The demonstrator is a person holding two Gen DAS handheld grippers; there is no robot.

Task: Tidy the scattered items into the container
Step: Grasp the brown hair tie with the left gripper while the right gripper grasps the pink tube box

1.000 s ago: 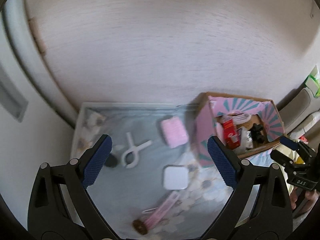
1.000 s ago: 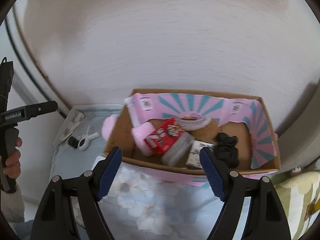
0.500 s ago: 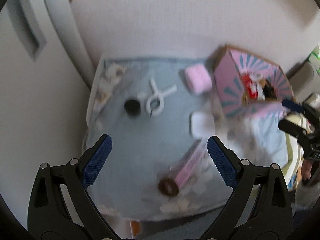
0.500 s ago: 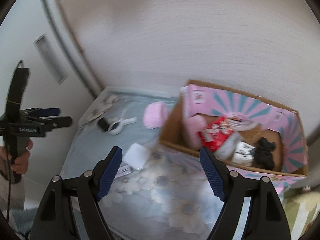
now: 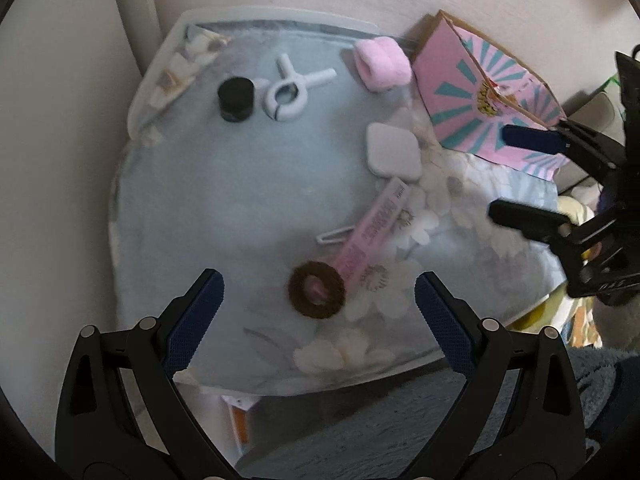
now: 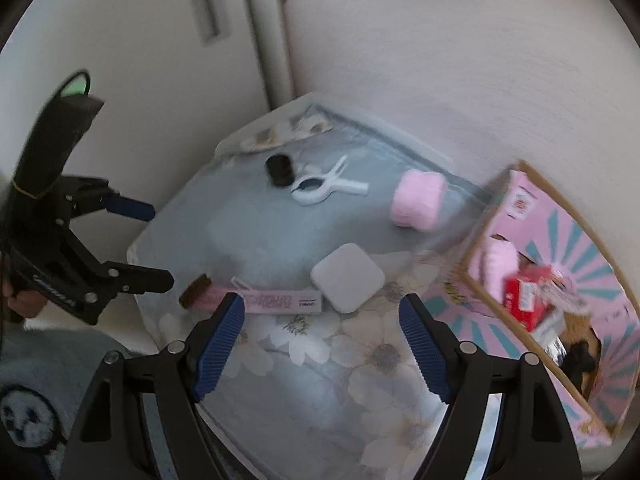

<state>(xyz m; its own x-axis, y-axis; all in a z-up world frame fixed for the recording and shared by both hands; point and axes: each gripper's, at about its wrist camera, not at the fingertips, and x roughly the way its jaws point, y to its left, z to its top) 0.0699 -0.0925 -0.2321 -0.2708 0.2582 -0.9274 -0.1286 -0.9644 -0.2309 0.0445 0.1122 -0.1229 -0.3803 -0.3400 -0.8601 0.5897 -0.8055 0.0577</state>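
Left wrist view: my left hand-held gripper [image 5: 318, 308] points steeply down with its jaws spread wide and nothing between the ribbed blue pads [image 5: 196, 316]. Below lies a soft floral-print cloth [image 5: 240, 184] covering the surface. On it, nearest the pads, rests a fuzzy brown ring [image 5: 317, 289], touching the end of a flat pink strip-shaped packet [image 5: 374, 228]. A thin white clip [image 5: 332, 236] lies just beside the packet. Further off sit a smooth white rounded-square case [image 5: 393, 151], a fluffy pink roll [image 5: 382, 64], a white plastic clothespin-type clamp [image 5: 292, 92] and a short black cylinder [image 5: 236, 98], the last two touching or nearly so. The cardboard box [image 5: 480, 92], printed pink with teal rays, stands at the cloth's far right edge. My right hand-held gripper [image 5: 520, 176] appears in front of it, jaws apart and empty.

Right wrist view: my right hand-held gripper [image 6: 320, 344] is open, holding nothing, pads above the cloth [image 6: 360, 360]. The pink packet [image 6: 276, 302] lies just beyond the left pad, with the brown ring [image 6: 195, 285] at its far end, and the white case [image 6: 347, 277] sits touching or just beside the packet's near end. The clamp [image 6: 326, 188] and black cylinder [image 6: 281, 169] lie further back; the pink roll [image 6: 418, 200] is near the box [image 6: 560, 220]. Inside the box I see a red packet [image 6: 528, 292], a pink fluffy item [image 6: 496, 268] and a black item [image 6: 578, 360]. My left hand-held gripper [image 6: 150, 246] shows at the left, jaws apart.
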